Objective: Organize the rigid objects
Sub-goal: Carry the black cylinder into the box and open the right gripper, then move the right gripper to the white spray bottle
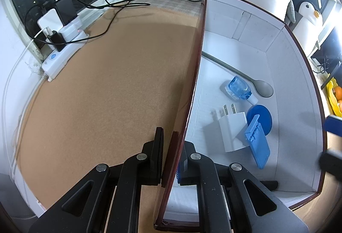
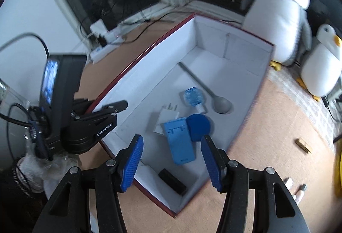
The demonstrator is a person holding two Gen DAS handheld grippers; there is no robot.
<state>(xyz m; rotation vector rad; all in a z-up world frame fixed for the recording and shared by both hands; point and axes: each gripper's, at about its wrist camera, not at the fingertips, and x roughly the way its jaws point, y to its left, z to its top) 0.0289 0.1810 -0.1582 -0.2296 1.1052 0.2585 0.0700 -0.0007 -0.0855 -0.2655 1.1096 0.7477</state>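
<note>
Your left gripper [image 1: 171, 160] is clamped on the near side wall of the box [image 2: 245, 47], steadying it. Your right gripper [image 2: 171, 160] hangs over the box's near end with its jaws apart and nothing between them, the light blue holder [image 2: 179, 143] lying directly below. That reads as a drop just made, so the next move calls for fetching another loose piece: the brass clip [image 2: 302, 146] on the cork mat [image 1: 106, 83], well apart from the box.

Inside the box lie 6 things: a grey spoon [image 2: 221, 102], a clear blue bottle [image 2: 193, 97], a white plug adapter [image 2: 166, 115], a dark blue disc [image 2: 198, 126], the holder, and a small black block [image 2: 172, 181].
</note>
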